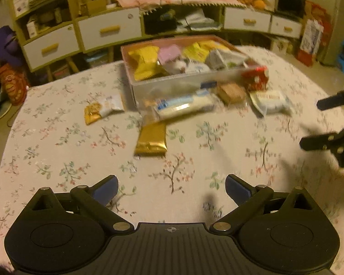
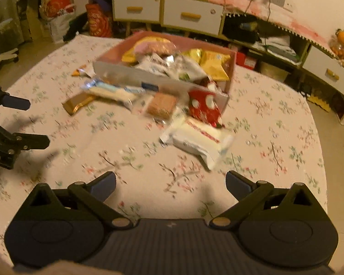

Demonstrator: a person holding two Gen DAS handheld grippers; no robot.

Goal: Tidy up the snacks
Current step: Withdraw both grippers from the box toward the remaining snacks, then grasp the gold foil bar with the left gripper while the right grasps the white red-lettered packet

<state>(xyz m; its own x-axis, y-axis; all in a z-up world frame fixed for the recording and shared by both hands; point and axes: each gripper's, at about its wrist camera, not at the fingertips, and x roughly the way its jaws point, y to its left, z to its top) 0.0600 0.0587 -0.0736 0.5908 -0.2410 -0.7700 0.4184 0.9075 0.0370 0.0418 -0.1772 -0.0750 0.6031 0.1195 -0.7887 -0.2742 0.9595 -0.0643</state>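
Observation:
A pink-lined box (image 1: 172,81) (image 2: 135,73) full of snack packets stands mid-table. Loose snacks lie in front of it: a gold bar (image 1: 151,140) (image 2: 76,104), a long white-and-blue pack (image 1: 183,106) (image 2: 113,90), a brown biscuit (image 1: 232,92) (image 2: 161,105), a red spotted packet (image 1: 255,76) (image 2: 204,107), a white pack (image 1: 271,102) (image 2: 196,138) and an orange-white packet (image 1: 101,110) (image 2: 81,72). My left gripper (image 1: 172,190) is open above the cloth, short of the gold bar. My right gripper (image 2: 170,185) is open too, just short of the white pack. Both hold nothing.
The table wears a floral cloth (image 1: 57,149) (image 2: 275,137). The right gripper's fingers (image 1: 318,142) show at the left view's right edge; the left gripper's fingers (image 2: 18,103) show at the right view's left edge. Drawers and shelves (image 1: 107,31) line the far wall.

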